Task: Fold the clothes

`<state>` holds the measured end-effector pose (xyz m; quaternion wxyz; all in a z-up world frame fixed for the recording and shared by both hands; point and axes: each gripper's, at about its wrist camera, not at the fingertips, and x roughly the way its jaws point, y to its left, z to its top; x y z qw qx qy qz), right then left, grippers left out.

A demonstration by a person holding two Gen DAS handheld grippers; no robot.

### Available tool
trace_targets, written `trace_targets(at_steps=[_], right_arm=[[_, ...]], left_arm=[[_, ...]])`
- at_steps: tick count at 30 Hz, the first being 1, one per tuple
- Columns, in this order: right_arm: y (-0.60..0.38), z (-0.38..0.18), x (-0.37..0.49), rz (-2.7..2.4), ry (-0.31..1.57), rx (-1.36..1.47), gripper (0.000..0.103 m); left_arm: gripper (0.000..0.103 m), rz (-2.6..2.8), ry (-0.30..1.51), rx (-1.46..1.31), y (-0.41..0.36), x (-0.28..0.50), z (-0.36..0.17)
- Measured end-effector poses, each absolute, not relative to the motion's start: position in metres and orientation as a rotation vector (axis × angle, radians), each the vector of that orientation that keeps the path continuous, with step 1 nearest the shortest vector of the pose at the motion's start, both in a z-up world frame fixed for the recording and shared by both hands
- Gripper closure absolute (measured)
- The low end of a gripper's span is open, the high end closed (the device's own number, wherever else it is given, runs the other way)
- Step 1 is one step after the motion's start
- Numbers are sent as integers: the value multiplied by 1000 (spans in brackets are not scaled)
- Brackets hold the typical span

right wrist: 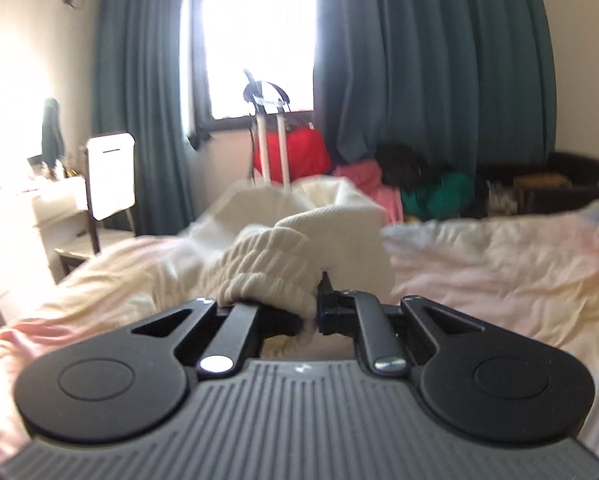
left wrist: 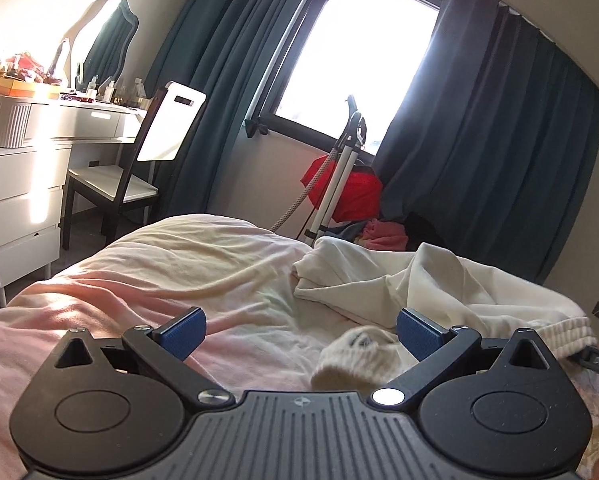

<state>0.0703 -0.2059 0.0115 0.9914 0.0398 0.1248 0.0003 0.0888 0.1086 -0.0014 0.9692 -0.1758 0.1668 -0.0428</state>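
A cream-white garment [left wrist: 399, 280] lies crumpled on the pink bed cover [left wrist: 159, 280], to the right of the middle. Its ribbed elastic band [left wrist: 359, 352] lies close in front of my left gripper [left wrist: 299, 332], which is open and empty with blue pads [left wrist: 183, 336] wide apart just above the bed. My right gripper [right wrist: 311, 312] is shut on the ribbed band of the same garment [right wrist: 267, 268] and holds it lifted off the bed; the cloth drapes over the left finger and hides the fingertips.
A white dresser [left wrist: 19, 184] with a mirror and a dark chair [left wrist: 111, 192] stand left of the bed. A garment steamer stand [left wrist: 339, 176], red bag [left wrist: 359, 196] and piled clothes [right wrist: 419, 188] sit under the window with dark curtains.
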Motion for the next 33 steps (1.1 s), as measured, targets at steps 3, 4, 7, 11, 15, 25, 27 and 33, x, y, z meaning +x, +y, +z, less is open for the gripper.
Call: trace_targets(at_steps=[3, 4, 7, 11, 15, 25, 27, 33], right_arm=[[-223, 22, 38, -12, 235, 63, 92], [-230, 18, 33, -25, 254, 66, 92], [-255, -5, 29, -91, 387, 165, 92], [-300, -46, 42, -175, 603, 456, 91], [-321, -52, 44, -192, 618, 608, 89], [-316, -74, 53, -25, 698, 569, 36], [-309, -72, 55, 10, 697, 508, 33], [-312, -75, 60, 78, 689, 519, 28]], left_arm=[[0, -127, 363, -381, 101, 84, -5], [0, -143, 385, -388, 97, 84, -8], [0, -176, 449, -393, 81, 84, -21], [0, -193, 497, -336, 55, 86, -39], [0, -216, 520, -240, 30, 97, -53], [13, -318, 588, 8, -44, 169, -90], [16, -327, 601, 46, -58, 179, -99], [36, -255, 593, 79, -67, 192, -113]])
